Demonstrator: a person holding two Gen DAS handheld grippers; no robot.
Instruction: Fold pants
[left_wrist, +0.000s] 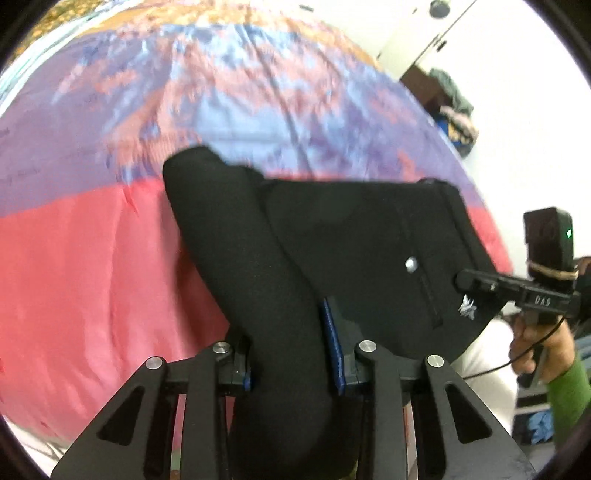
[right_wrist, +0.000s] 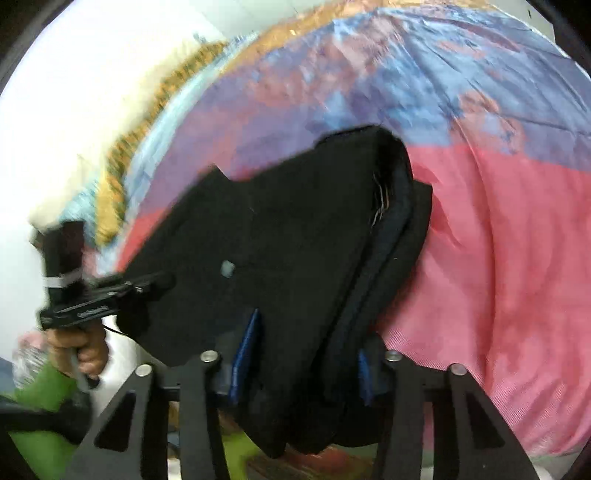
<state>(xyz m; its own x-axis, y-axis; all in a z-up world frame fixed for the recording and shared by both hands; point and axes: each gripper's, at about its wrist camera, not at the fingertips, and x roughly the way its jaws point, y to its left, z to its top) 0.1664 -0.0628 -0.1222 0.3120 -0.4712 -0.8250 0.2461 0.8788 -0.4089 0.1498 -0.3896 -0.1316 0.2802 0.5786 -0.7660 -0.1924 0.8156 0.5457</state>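
The left gripper (left_wrist: 291, 373) is closed on a thick rolled bunch of the pants (left_wrist: 332, 236): the black cloth fills the gap between its blue pads (left_wrist: 332, 350) and runs forward from the fingertips, up and away over the bedspread (left_wrist: 92, 258). To the right of those fingers the wider panel of the pants, with a silver snap (left_wrist: 410, 264) and a small white logo, fans out toward the right gripper (left_wrist: 480, 284), which bites the far right edge of the cloth. In its own view the right gripper (right_wrist: 303, 354) is likewise clamped on stacked layers, a blue pad showing on each side of the bundle, and the pants spread forward and to the left of its fingers toward the left gripper (right_wrist: 155, 284) at the opposite edge. The garment thus hangs stretched between the two hands, its long axis running from one gripper to the other, its far end draping ahead of both sets of fingers above the bedspread. Neither hand looks nearer to the free end; the coming fold probably needs both to carry the held edge forward together over the trailing cloth.
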